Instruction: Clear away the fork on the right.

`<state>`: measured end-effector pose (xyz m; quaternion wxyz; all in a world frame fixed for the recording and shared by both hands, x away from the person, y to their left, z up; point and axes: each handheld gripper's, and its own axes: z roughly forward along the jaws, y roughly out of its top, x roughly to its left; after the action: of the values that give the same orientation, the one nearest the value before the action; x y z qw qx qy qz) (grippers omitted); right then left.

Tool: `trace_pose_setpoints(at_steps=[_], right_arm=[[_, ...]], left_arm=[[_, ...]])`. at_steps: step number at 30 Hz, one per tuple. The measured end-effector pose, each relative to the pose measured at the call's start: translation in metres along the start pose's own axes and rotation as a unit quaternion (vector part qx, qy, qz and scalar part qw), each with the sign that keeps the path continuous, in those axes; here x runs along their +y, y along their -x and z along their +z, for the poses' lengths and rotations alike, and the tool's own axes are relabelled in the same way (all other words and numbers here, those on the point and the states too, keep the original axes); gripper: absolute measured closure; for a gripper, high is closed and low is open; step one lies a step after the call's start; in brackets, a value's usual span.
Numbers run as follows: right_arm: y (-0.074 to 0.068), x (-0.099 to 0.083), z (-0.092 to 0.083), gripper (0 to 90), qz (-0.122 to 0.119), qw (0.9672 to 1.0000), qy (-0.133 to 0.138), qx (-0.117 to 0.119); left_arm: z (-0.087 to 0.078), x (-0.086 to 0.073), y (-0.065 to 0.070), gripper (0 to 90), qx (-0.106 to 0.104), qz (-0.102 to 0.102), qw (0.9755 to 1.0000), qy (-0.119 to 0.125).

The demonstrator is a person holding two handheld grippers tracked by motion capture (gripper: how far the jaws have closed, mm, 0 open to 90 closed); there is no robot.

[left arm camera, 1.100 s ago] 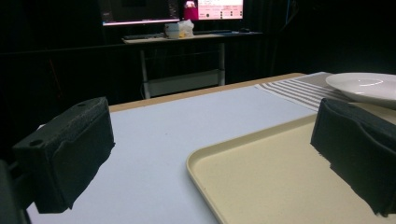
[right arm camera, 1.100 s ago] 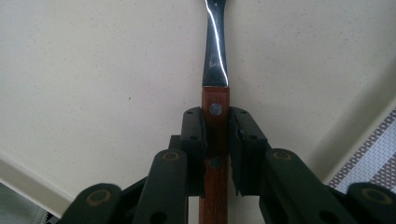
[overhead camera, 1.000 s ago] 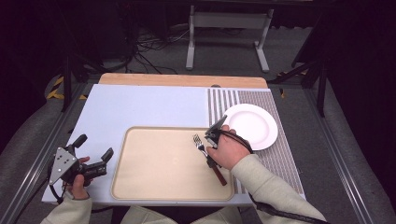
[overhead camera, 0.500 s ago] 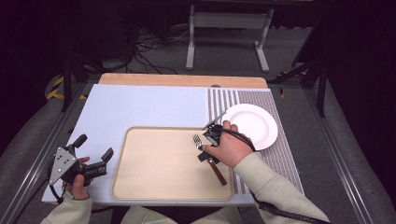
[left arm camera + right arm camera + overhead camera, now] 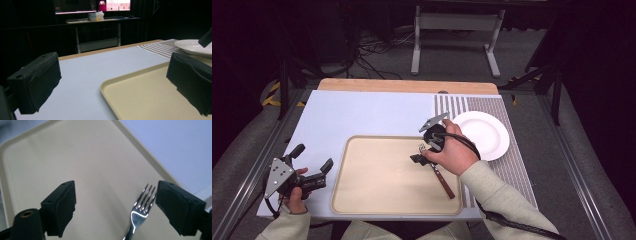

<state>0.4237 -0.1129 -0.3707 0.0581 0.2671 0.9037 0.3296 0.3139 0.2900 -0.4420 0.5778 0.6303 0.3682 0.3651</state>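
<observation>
fork [image 5: 140, 205] lies on tray [image 5: 377, 195] between my right gripper's [image 5: 116, 207] wide jaws; left gripper [image 5: 309, 165], at tray's nine o'clock, gapes wide too.

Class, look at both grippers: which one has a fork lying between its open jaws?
The right gripper. A fork lies on the tray between its open jaws; the left gripper frames bare tray and mat.
</observation>
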Motion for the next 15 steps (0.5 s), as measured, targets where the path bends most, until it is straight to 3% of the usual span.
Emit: trace_pose_setpoints(at_steps=[2, 3, 5, 6, 8, 9, 10, 11, 15], right_arm=[[0.000, 0.002, -0.001, 22.1, -0.009, 0.9999, 0.006, 0.003], [0.001, 0.006, -0.001, 25.3, -0.039, 0.9992, 0.008, 0.008], [0.001, 0.008, -0.001, 26.3, -0.046, 0.9989, 0.009, 0.011], [0.003, 0.010, 0.001, 29.0, -0.066, 0.9976, 0.011, 0.019], [0.006, 0.012, 0.004, 31.1, -0.084, 0.9961, 0.015, 0.023], [0.006, 0.012, 0.006, 31.7, -0.100, 0.9946, 0.019, 0.016], [0.006, 0.012, 0.006, 31.7, -0.100, 0.9946, 0.019, 0.016], [0.010, 0.014, 0.010, 39.4, -0.144, 0.9894, 0.012, 0.015], [0.015, 0.015, 0.020, 53.7, -0.184, 0.9825, -0.007, 0.027]], left_arm=[[0.000, 0.000, 0.000, 0.0, 0.000, 0.000, 1.0000, 0.001], [0.000, 0.000, 0.000, 0.0, 0.000, 0.000, 1.0000, 0.001], [0.000, 0.000, 0.000, 0.0, 0.000, -0.002, 1.0000, 0.002], [0.000, 0.000, 0.000, 0.0, 0.000, -0.001, 1.0000, 0.002], [0.000, 0.000, 0.000, 0.0, 0.000, -0.003, 1.0000, 0.003], [0.000, 0.000, 0.000, 0.0, 0.000, -0.003, 1.0000, 0.003], [0.000, 0.000, 0.000, 0.0, 0.000, -0.003, 1.0000, 0.003], [-0.001, 0.000, 0.000, 0.0, 0.001, -0.002, 1.0000, 0.003], [0.000, 0.000, 0.000, 0.0, 0.000, -0.003, 1.0000, 0.003]])
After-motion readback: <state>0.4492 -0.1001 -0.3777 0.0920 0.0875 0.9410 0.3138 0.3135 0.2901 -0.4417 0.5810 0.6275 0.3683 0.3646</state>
